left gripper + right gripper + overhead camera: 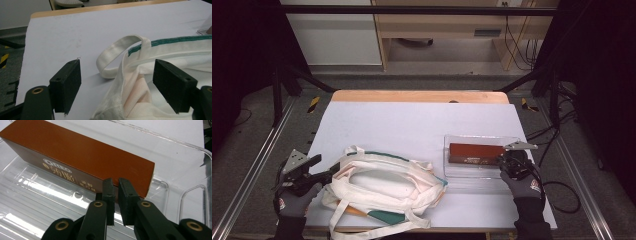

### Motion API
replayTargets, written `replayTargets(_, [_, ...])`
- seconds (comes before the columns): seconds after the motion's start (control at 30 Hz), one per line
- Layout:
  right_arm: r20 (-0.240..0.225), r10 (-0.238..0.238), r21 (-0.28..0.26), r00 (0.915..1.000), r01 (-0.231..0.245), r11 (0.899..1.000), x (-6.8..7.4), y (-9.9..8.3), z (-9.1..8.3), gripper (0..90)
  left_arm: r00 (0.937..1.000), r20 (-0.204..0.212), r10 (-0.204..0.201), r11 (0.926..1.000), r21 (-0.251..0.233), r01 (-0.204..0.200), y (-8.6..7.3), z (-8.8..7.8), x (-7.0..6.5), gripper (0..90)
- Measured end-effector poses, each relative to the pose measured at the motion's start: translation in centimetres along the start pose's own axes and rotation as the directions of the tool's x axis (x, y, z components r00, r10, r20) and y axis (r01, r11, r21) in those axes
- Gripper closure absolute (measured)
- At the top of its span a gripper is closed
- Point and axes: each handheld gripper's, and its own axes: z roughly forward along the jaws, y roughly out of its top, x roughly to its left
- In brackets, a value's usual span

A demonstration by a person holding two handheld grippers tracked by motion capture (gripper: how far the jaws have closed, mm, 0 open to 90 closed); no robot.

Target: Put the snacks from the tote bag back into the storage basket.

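White table: right tongs hide brown box corner.

From my station I see the table under a pale sheet, its wooden far edge bare at twelve o'clock. Beyond it stand a white cabinet at eleven and a light wooden desk at one, on grey floor. Black frame struts and dark curtains close nine and three o'clock, with cables trailing at four.

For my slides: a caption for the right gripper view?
Right gripper, jaws nearly closed, empty, beside a brown box in a clear tray.
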Motion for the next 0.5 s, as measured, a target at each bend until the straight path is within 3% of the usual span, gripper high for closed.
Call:
replayTargets(0.27, [-0.009, 0.004, -0.014, 1.0, -0.004, 1.0, 0.2, 0.0, -0.5, 78.2, 1.0, 0.0, -0.003, 1.0, -0.005, 0.003, 0.0, -0.1, 0.1, 22.4])
replayTargets(0.37, [-0.031, 0.002, -0.064, 0.9995, -0.004, 0.998, 0.4, 0.0, -1.1, 68.6, 1.0, 0.002, -0.004, 1.0, -0.009, 0.004, 0.1, -0.2, 0.1, 22.4])
replayTargets(0.5, [-0.042, -0.011, -0.159, 0.9991, 0.005, 0.987, 0.9, 0.3, -2.3, 49.8, 1.0, 0.001, -0.003, 0.9999, -0.012, 0.003, 0.1, -0.3, 0.2, 22.4])
